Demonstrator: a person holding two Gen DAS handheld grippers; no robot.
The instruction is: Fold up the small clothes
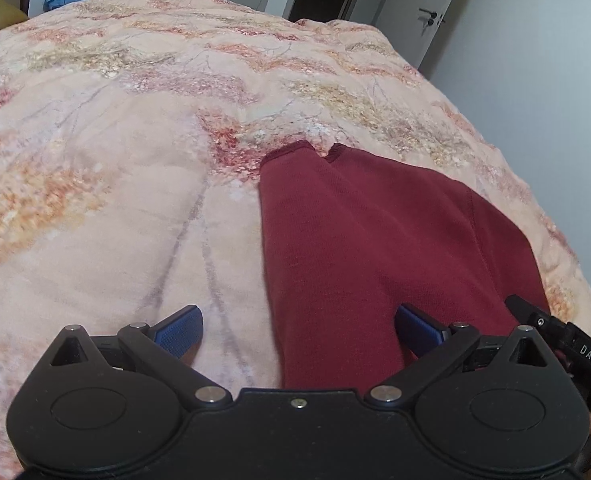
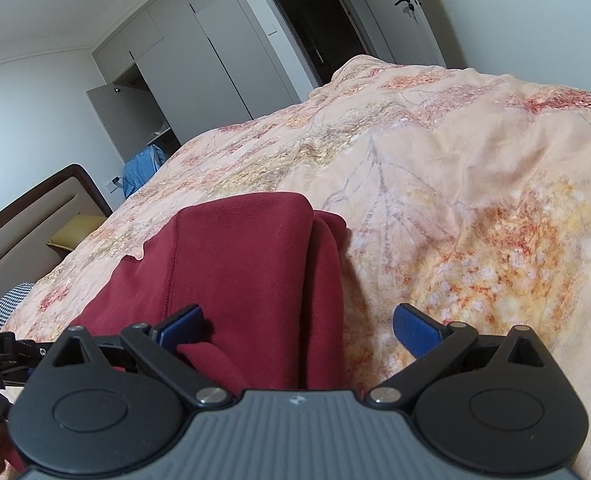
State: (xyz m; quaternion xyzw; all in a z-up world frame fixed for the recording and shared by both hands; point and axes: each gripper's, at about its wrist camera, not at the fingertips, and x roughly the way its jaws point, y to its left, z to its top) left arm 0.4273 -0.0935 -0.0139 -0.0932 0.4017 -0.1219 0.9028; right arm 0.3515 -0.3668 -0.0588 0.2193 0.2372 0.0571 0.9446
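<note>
**Both grippers spread at the near hem; a thick edge invites a partial grab**

The dark red garment (image 1: 375,240) lies on the floral bedspread (image 1: 115,200), lower right in the left wrist view, lower centre-left in the right. We see several layers stacked along its right edge (image 2: 327,264). Left gripper (image 1: 298,330) is wide open and holds nothing, straddling the garment's left border. Right gripper (image 2: 298,326) is equally spread and empty, one finger (image 2: 183,326) touching cloth. Risk, we judge: closing here may catch only the top layers, or pinch the soft bedspread too, skewing the fold.

Maroon garment (image 1: 379,248) near edge hidden behind left tool (image 1: 297,334).
</note>
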